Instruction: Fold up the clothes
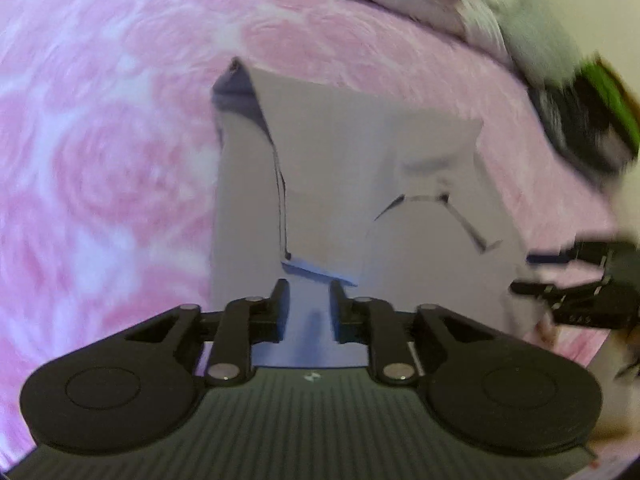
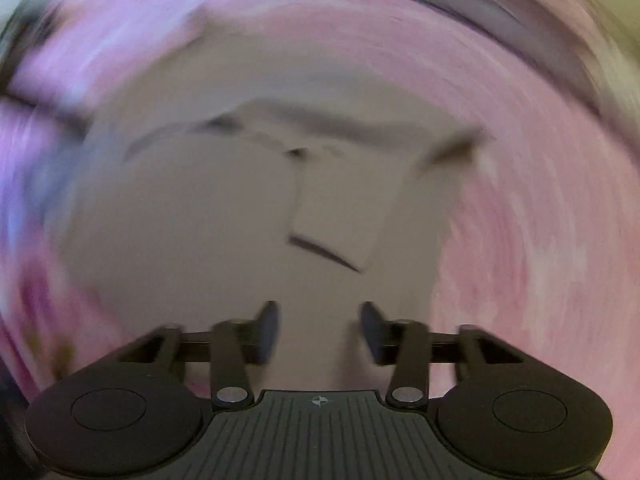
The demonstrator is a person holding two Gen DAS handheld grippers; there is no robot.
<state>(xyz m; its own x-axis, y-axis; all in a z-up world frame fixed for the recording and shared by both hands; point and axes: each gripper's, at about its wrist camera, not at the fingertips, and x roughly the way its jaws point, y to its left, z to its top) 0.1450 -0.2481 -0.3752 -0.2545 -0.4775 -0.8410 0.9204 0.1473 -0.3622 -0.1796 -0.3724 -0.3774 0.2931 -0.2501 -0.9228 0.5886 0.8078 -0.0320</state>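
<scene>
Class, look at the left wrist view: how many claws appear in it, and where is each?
2. The left claw sits at bottom centre, over the white garment. The right claw enters from the right edge, beside the garment. Parts of it are cut off by the frame.

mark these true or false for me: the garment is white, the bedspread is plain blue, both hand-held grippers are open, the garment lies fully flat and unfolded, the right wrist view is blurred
1. The garment is white. True.
2. The bedspread is plain blue. False: it is pink with a pale swirl pattern.
3. Both hand-held grippers are open. True: the left hand-held gripper and the right hand-held gripper each show a gap between the fingers, with white cloth seen through it.
4. The garment lies fully flat and unfolded. False: parts are folded over, with layered edges and a dark-trimmed hem lying across the top.
5. The right wrist view is blurred. True: it is smeared by motion.
</scene>
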